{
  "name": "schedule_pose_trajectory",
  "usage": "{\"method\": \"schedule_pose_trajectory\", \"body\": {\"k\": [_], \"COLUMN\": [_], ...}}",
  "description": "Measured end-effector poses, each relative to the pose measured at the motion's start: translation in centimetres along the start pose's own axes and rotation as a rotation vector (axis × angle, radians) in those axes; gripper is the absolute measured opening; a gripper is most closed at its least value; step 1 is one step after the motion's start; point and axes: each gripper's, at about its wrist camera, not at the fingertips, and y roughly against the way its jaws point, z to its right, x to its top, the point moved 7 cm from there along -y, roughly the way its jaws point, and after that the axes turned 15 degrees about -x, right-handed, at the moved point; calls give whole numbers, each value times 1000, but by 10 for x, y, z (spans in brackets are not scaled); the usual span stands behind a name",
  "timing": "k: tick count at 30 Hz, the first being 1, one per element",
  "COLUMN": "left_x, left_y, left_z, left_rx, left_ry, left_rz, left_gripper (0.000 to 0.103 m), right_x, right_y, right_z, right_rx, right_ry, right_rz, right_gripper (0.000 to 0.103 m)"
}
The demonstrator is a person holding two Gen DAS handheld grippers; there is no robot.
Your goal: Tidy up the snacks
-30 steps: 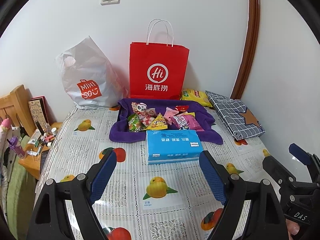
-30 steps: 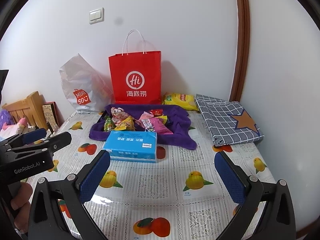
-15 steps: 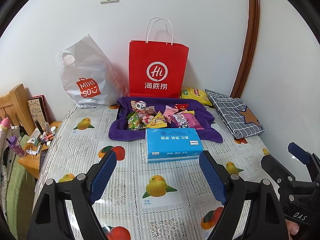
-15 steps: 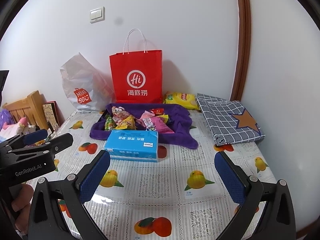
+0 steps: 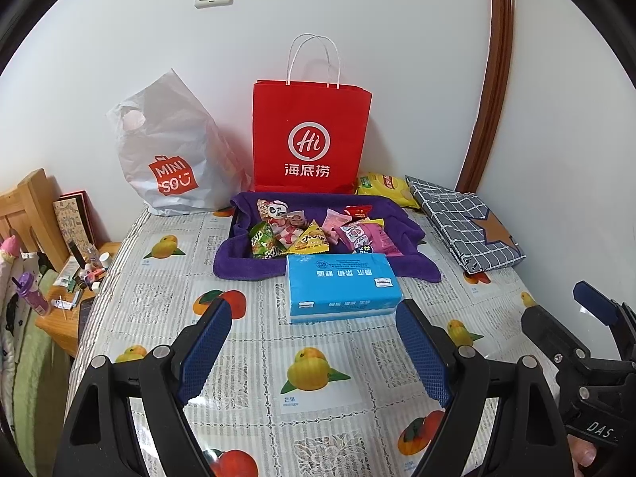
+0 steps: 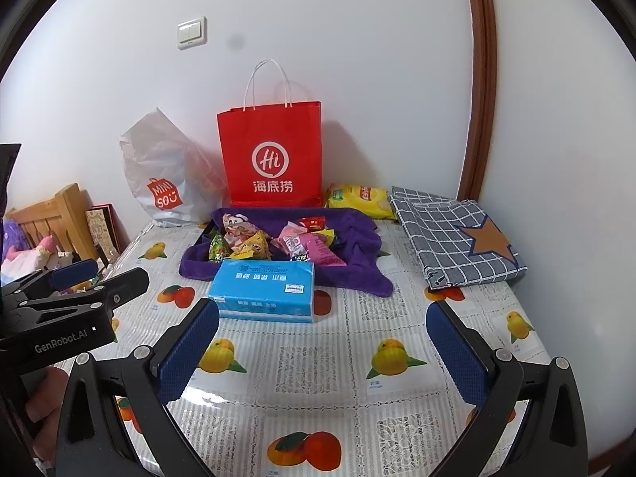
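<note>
Several small snack packets (image 5: 314,232) (image 6: 274,244) lie in a pile on a purple towel (image 5: 246,262) (image 6: 357,246) at the back of the table. A blue tissue pack (image 5: 342,286) (image 6: 264,288) lies just in front of the towel. A yellow chip bag (image 5: 383,189) (image 6: 357,198) rests by the wall. My left gripper (image 5: 314,351) hovers open above the tablecloth, short of the tissue pack, nothing between its blue pads. My right gripper (image 6: 322,351) is open too, wider, above the cloth to the right.
A red paper bag (image 5: 312,135) (image 6: 272,159) and a white plastic bag (image 5: 171,151) (image 6: 165,175) stand against the wall. A folded grey checked cloth (image 5: 465,226) (image 6: 453,234) lies at right. A cluttered wooden bedside stand (image 5: 67,290) sits beyond the table's left edge.
</note>
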Motion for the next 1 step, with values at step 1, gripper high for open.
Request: {"method": "schedule_pose_trajectory", "body": {"k": [1], "left_x": [0], "left_y": [0], "left_z": [0], "left_rx": [0], "left_ry": [-4], "left_rz": [3], "left_gripper": [84], "right_x": [0], "right_y": [0], "right_z": [1], "right_rx": [4], "right_ry": [-4], "right_rz": [0], "right_gripper": [103]}}
